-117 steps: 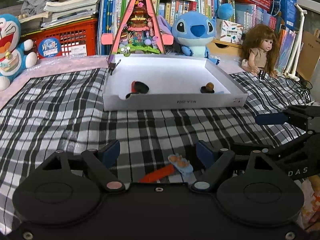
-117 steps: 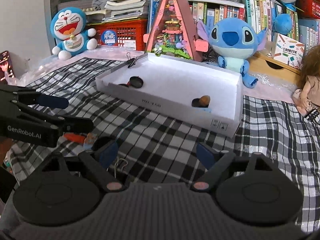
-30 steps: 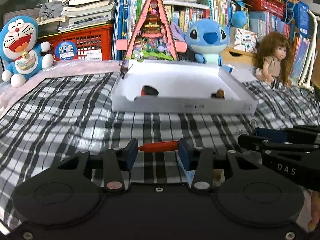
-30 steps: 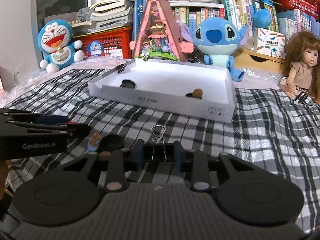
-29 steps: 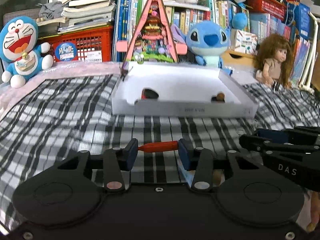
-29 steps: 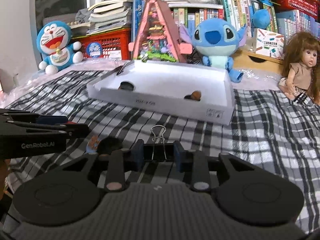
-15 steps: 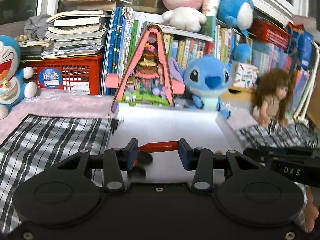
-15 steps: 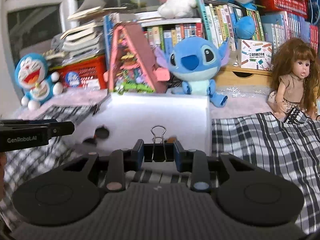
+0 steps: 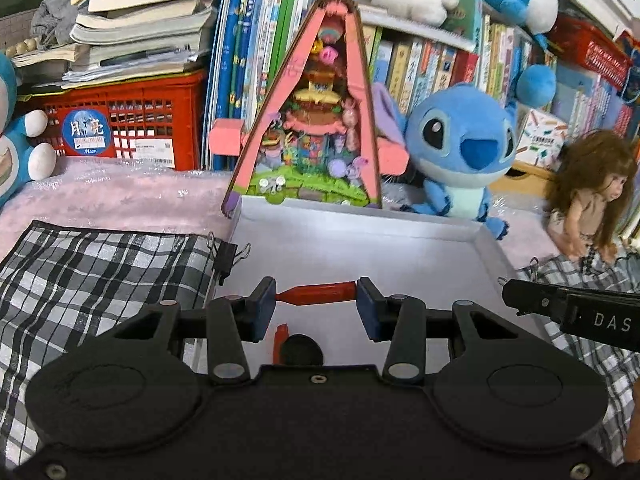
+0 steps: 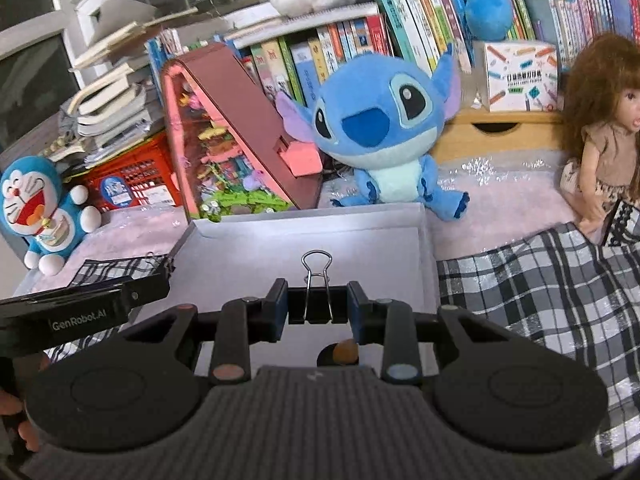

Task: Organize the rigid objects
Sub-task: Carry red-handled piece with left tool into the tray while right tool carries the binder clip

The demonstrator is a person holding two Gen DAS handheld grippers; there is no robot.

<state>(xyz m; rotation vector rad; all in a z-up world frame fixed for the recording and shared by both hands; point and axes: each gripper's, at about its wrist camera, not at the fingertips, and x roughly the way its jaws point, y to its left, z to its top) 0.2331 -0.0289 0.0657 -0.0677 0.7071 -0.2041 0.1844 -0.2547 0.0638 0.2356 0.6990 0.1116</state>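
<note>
My left gripper (image 9: 316, 300) is shut on a red stick-shaped toy (image 9: 320, 293), held crosswise between its blue pads above the white tray (image 9: 360, 240). Under it in the tray lie a small red piece (image 9: 279, 344) and a black round object (image 9: 302, 354). My right gripper (image 10: 318, 306) is shut on a black binder clip (image 10: 317, 308) whose wire handles point away from me, also over the white tray (image 10: 304, 236). A brown and black small object (image 10: 342, 353) lies in the tray below it. Each gripper shows at the edge of the other's view.
A checked cloth (image 9: 100, 268) covers the table on both sides of the tray. Another binder clip (image 9: 226, 258) is on the tray's left wall. Behind stand a pink triangular toy house (image 9: 316, 120), a blue plush (image 9: 464, 148), a doll (image 10: 600, 120), a red basket (image 9: 128, 120) and books.
Both grippers have moved forward from above the cloth to above the tray, each still holding its object. The tray now fills the lower middle of both views.
</note>
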